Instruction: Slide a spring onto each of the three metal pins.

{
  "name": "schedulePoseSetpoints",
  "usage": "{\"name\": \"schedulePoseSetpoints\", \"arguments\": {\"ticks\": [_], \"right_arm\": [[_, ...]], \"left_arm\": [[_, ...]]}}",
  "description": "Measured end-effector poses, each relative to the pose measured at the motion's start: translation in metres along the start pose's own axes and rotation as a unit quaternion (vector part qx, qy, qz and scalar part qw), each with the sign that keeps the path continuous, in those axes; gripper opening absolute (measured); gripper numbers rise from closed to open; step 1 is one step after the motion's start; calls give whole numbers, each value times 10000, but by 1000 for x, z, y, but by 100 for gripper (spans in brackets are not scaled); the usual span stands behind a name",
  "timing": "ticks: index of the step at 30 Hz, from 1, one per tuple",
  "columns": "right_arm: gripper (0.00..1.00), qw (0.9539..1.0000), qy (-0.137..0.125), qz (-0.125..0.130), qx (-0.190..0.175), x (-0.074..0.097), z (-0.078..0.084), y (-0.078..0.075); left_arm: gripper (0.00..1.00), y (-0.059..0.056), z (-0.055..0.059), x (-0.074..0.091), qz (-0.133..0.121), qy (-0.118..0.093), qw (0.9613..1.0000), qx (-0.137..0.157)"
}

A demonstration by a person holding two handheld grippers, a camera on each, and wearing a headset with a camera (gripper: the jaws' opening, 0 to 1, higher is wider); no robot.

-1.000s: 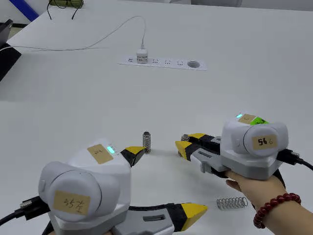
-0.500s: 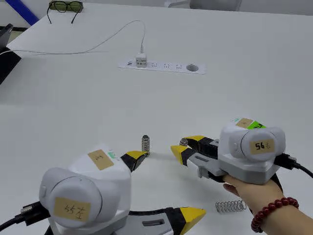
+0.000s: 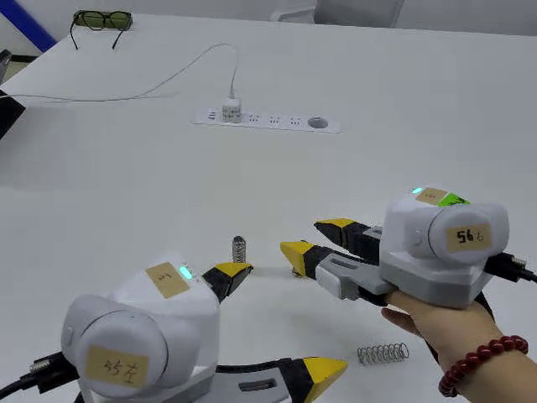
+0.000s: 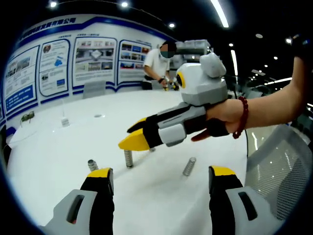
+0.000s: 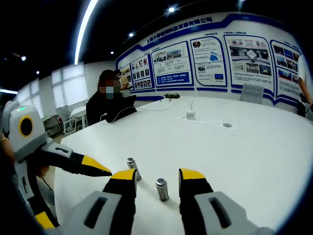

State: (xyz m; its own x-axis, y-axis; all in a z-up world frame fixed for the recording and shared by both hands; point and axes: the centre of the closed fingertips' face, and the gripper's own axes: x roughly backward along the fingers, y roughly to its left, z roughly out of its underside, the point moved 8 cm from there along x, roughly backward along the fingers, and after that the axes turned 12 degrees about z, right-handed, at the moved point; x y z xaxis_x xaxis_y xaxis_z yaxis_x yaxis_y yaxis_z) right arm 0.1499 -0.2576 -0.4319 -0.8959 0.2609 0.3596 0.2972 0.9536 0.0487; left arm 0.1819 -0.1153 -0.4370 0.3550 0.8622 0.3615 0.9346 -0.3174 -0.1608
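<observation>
In the head view, the left tool (image 3: 277, 319) sits at 7 o'clock, its jaws spread wide with nothing between them. The right tool (image 3: 312, 239), held in a hand (image 3: 436, 323) at 4 o'clock, points toward 9 o'clock with its jaws apart. The first pin (image 3: 239, 248), wrapped in coils, stands upright on the white tabletop (image 3: 126, 193) just beyond the left tool's upper tip. A loose spring (image 3: 383, 353) lies flat at 5 o'clock, beside the wrist. A power strip (image 3: 268, 120) lies at 12 o'clock and a pair of glasses (image 3: 101, 18) at 11 o'clock.

In the left gripper view, the first pin stands at 8 o'clock, just above the left jaw. The second pin (image 4: 128, 158), also coiled, stands just below the right tool's lower tip. The loose spring lies right of centre.

In the right gripper view, the second pin stands upright between the parted jaws at 6 o'clock, touching neither. The first pin is just beyond the left jaw, close to the left tool's tip.
</observation>
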Motion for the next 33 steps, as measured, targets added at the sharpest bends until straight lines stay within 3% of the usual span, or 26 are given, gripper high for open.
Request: {"name": "schedulePoseSetpoints", "arguments": {"ticks": [5, 14, 26, 33], "right_arm": [[39, 9999, -36, 39, -122, 15, -8, -7], [43, 9997, -57, 65, -213, 42, -13, -18], [48, 9995, -111, -32, -280, 75, -7, -29], [51, 9994, -123, -115, -296, 90, -1, -35]], "left_arm": [[79, -3, -3, -3, 47, 35, 9999, -90], [72, -12, -6, -16, 353, 269, 9982, -413], [62, -17, -2, -42, 834, 581, 9923, -701], [54, -17, 0, -54, 936, 670, 9896, -863]]}}
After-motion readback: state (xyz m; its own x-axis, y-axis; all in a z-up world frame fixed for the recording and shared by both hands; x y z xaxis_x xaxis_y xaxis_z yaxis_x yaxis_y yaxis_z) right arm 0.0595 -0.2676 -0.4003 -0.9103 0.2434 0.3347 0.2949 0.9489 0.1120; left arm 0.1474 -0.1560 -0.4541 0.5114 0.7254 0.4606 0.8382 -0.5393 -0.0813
